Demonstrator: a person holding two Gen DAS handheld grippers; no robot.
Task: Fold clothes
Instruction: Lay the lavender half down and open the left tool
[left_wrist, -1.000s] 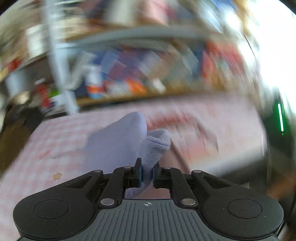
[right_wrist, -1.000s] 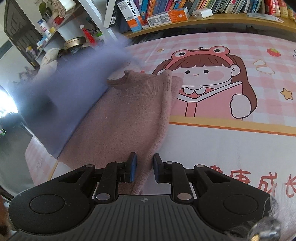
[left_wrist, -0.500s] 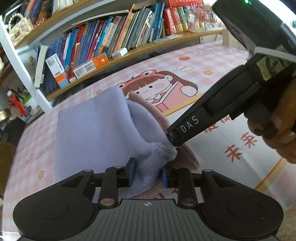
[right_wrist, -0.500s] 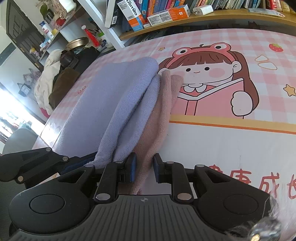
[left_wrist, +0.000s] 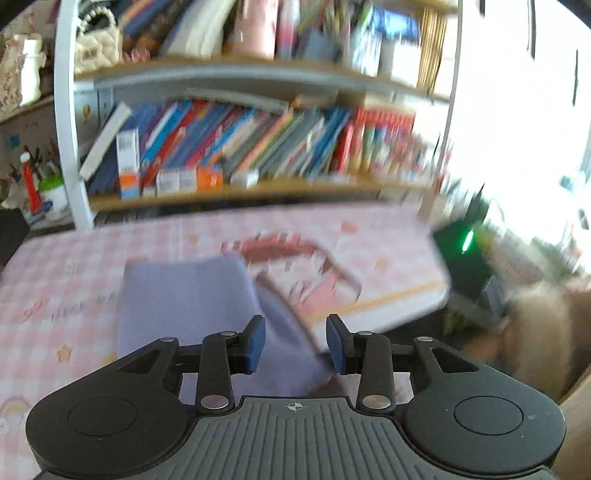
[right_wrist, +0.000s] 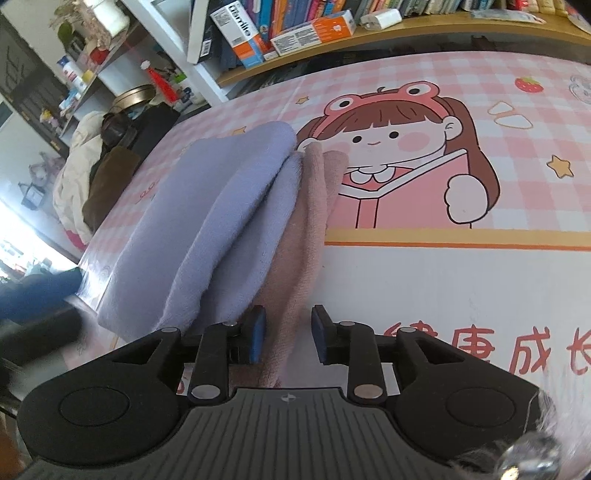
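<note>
Both jaws apart: left hand-held gripper (left_wrist: 295, 341) and right hand-held gripper (right_wrist: 288, 334) hold nothing. Lavender cloth (right_wrist: 207, 221) lies folded atop pink cloth (right_wrist: 314, 206) on table (right_wrist: 443, 277). Risk: retracting finger prob. snags an edge, unfolding stack.

The surface (right_wrist: 461, 288) wears a pink checked cloth with a printed cartoon girl (right_wrist: 399, 147) in a frog headband, and red characters (right_wrist: 480, 350) below her. Behind it, a wooden shelf (right_wrist: 424, 27) carries books (left_wrist: 258, 144) and small boxes (right_wrist: 310, 31). At the left lies a heap of cream and brown fabric (right_wrist: 88, 177).
</note>
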